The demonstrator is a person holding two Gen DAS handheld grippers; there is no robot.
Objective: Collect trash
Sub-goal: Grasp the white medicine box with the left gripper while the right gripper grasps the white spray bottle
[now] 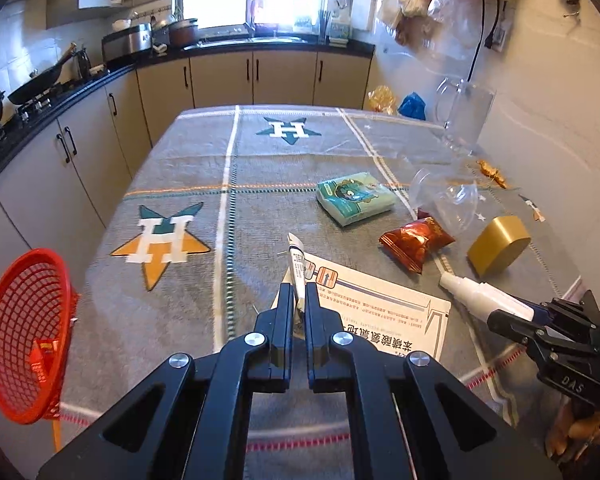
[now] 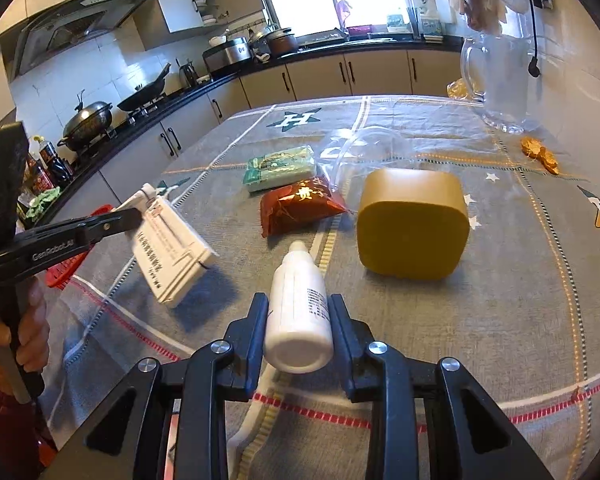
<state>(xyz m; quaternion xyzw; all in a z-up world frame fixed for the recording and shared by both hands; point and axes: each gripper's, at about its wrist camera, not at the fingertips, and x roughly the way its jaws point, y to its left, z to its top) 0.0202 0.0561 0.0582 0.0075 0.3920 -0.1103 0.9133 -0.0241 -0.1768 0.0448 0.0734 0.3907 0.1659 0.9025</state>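
Red mesh basket (image 1: 24, 336): far left, hanging off the table's left edge, mouth tilted toward the table; a small red item lies inside.
Tablecloth (image 1: 260, 160): grey, with star-and-H emblems, covering the whole table.
Left gripper (image 1: 299, 300): jaws closed on a small white tube (image 1: 297, 268), pinched near its lower end, with the tube tilting up and away from the fingers. The right wrist view shows this gripper (image 2: 134, 216) lifted over the left part of the table with a white printed box (image 2: 172, 248) at its tip, off the cloth and casting a shadow; whether the jaws pinch the box too is unclear.
Tissue pack (image 1: 354, 198): green, flat on the cloth past the box, toward mid-table.
Snack packet (image 1: 416, 242): red-brown foil, near the tissue pack on its right.
Clear plastic cup (image 1: 446, 198): on its side, just behind the snack packet.
Gold box (image 2: 414, 224): rounded, right of the snack packet, resting on the cloth.
Right gripper (image 2: 299, 320): jaws clamped on both sides of a white dropper bottle (image 2: 298, 304), nozzle pointing away toward the snack packet, held above the near edge of the table.
Glass pitcher (image 1: 466, 118): upright at the far right by the wall.
Gold candy wrappers (image 1: 492, 174): small, near the right edge, in front of the pitcher.
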